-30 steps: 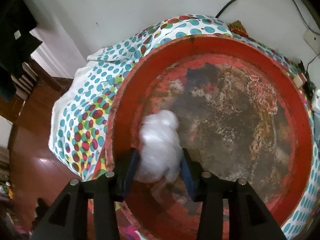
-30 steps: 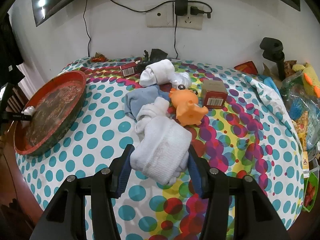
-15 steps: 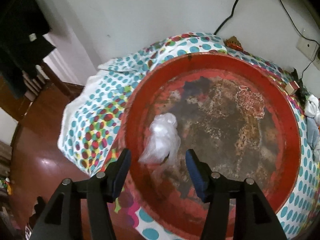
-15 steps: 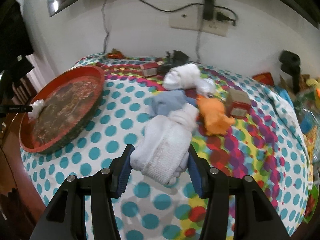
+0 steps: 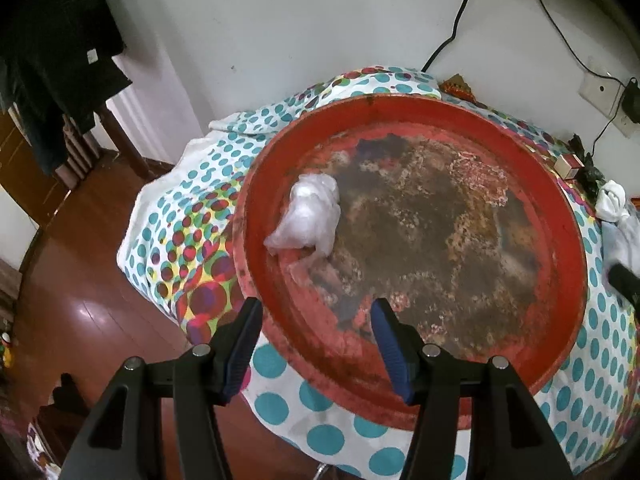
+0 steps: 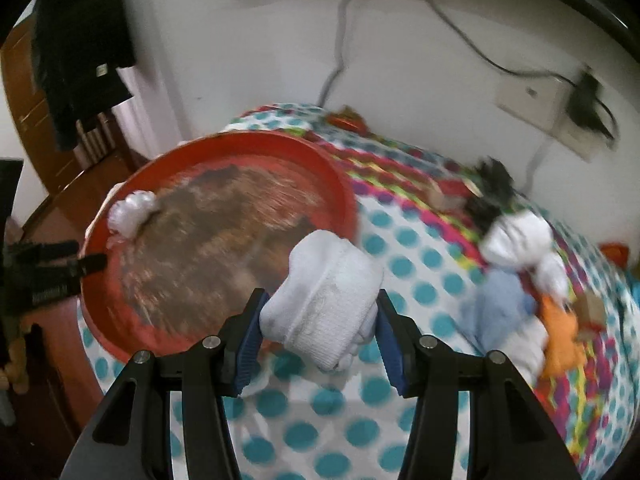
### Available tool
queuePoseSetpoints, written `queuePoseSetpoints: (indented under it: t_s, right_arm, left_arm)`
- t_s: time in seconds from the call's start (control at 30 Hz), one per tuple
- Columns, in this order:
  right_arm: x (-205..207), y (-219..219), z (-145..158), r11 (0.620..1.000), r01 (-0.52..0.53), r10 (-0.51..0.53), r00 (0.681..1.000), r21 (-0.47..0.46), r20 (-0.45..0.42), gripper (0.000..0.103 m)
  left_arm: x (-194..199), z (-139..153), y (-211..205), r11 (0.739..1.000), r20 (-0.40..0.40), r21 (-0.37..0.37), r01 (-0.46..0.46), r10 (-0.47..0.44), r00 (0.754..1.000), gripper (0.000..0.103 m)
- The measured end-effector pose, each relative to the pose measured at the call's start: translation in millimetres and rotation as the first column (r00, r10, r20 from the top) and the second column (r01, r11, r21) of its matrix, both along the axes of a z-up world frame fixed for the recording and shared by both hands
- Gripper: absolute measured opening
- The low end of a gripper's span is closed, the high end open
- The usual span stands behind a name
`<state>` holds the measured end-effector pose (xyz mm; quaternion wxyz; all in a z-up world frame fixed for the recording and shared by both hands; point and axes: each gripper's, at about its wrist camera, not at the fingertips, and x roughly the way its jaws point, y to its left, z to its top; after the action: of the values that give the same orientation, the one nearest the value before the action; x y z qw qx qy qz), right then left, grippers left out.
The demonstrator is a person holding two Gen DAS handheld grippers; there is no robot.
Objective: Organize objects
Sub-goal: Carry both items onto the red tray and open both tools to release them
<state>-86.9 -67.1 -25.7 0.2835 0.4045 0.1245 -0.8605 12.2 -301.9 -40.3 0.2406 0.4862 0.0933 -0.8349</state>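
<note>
Left wrist view: my left gripper (image 5: 316, 320) hangs with jaws released over the tray (image 5: 560, 216) rim; bag (image 5: 308, 216) lies at its 10 o'clock. Right gripper (image 6: 318, 322) jaws clench a sock (image 6: 324, 304) beside the tray's 4 o'clock edge.

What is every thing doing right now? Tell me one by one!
Left gripper: open, empty, near the tray's edge.
Right gripper: shut on the rolled white socks.
Rolled white socks: held up near the tray.
Crumpled plastic bag: lying loose in the tray.
Red round tray: on the dotted tablecloth, holding only the bag.
Orange toy: on the cloth, blurred.
</note>
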Motion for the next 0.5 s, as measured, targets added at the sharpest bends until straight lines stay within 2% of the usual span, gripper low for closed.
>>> queuePoseSetpoints:
  t_s: [0.1, 0.3, 0.5]
  right_arm:
    - [-11.8, -26.0, -4.5, 1.0, -0.024, 0.024, 1.0, 0.017, 0.015, 0.05]
    - [-42.7, -65.0, -17.2, 0.999, -0.024, 0.021, 0.997, 0.043, 0.072, 0.05]
    - [-66.6, -90.5, -24.9, 0.998, -0.003, -0.003, 0.997, 0.069, 0.083, 0.05]
  left_arm:
    - [3.6, -2.6, 1.6, 1.0, -0.006, -0.016, 0.0, 0.0, 1.0, 0.058]
    - [7.0, -3.5, 7.3, 0.994, 0.004, -0.102, 0.047, -0.047, 0.999, 0.058]
    - [10.6, -6.0, 2.2, 0.995, -0.009, -0.067, 0.069, -0.07, 0.997, 0.058]
